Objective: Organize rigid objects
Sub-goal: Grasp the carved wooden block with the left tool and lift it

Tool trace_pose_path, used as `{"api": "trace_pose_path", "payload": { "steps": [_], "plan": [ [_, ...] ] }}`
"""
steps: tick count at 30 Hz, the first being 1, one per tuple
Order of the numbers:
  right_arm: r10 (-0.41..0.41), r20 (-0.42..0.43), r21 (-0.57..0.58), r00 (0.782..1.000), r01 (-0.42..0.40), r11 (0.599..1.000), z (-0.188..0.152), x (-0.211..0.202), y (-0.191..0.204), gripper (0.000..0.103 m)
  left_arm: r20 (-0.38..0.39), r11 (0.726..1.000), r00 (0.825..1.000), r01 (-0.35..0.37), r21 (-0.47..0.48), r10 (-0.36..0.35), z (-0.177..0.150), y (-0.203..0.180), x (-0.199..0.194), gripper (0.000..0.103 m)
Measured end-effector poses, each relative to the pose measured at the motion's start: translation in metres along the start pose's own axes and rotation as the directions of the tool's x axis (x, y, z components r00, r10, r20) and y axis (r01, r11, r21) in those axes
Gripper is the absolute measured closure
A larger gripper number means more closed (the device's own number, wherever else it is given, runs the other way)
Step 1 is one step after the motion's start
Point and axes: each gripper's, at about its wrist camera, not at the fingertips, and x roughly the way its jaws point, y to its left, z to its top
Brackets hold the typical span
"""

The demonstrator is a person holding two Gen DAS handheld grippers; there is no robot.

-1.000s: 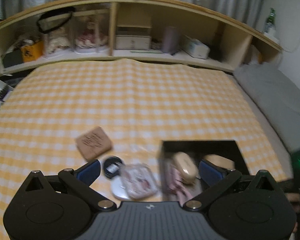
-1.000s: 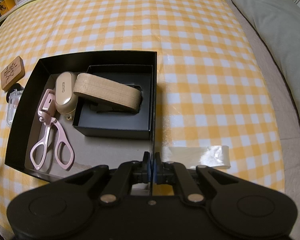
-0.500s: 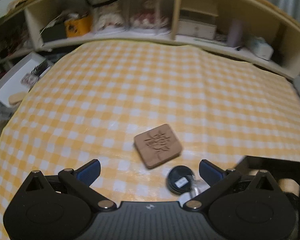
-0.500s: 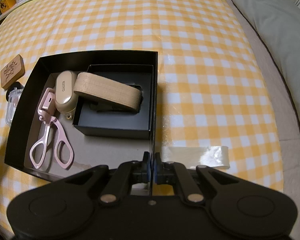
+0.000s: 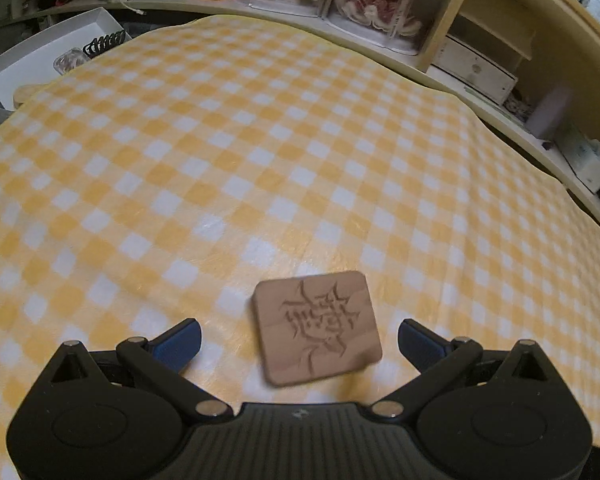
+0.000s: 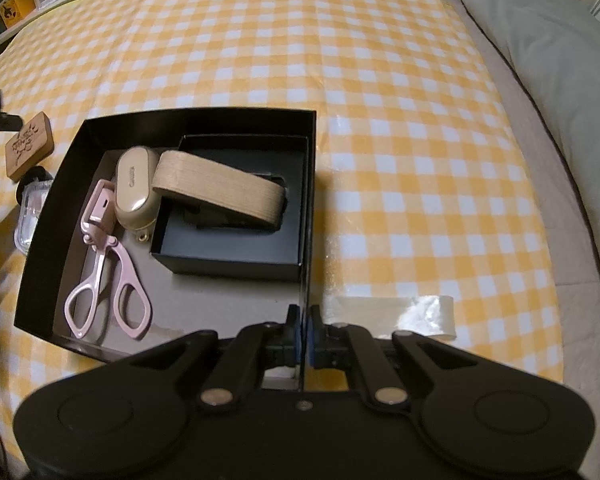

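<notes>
**Count of items, view by view**

Left wrist: one carved wooden block (image 5: pixel 318 327) lies on the checked cloth (image 5: pixel 260 140), between the wide-open fingers of the left gripper (image 5: pixel 299 338), untouched; its edges are blurred.

Right wrist: the right gripper (image 6: pixel 303 340) is clamped on the black box (image 6: pixel 304 216) wall. Inside: one pink scissors (image 6: pixel 106 276), one beige case (image 6: pixel 135 188), one smaller black box (image 6: pixel 236 248). A clear item (image 6: pixel 30 216) is half hidden.

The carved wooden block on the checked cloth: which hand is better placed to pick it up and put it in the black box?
Left. The left gripper is open with the carved wooden block between its fingers. The right gripper is shut on the black box wall, probably steadying it.
</notes>
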Motion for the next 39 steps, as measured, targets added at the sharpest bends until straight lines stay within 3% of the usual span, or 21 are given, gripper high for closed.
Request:
{"api": "trace_pose_path", "payload": {
  "steps": [11,18,28,34,39],
  "plan": [
    [0.001,0.0,0.002,1.0,-0.001,1.0,-0.001,-0.001,0.001,0.099,0.042,0.997,0.996,-0.074,0.036,0.072,-0.003,-0.013,0.031,0.001],
    [0.009,0.013,0.017,1.0,-0.009,1.0,0.001,-0.009,-0.007,0.1,0.056,0.996,0.995,-0.079,0.027,0.078,0.0,-0.007,0.025,0.021],
    [0.056,0.073,0.087,0.996,-0.063,0.994,0.008,-0.029,-0.038,0.1,0.055,0.993,0.998,-0.038,0.109,0.032,-0.004,-0.016,0.018,0.022],
    [0.076,0.087,0.135,0.993,-0.087,0.987,0.019,-0.031,-0.054,0.1,0.081,0.984,0.997,-0.018,0.176,0.003,-0.011,-0.023,-0.004,0.022],
    [0.081,0.089,0.128,0.993,-0.092,0.988,0.021,-0.035,-0.066,0.1,0.091,0.984,0.995,0.011,0.18,-0.028,-0.008,-0.024,-0.028,0.023]
  ]
}}
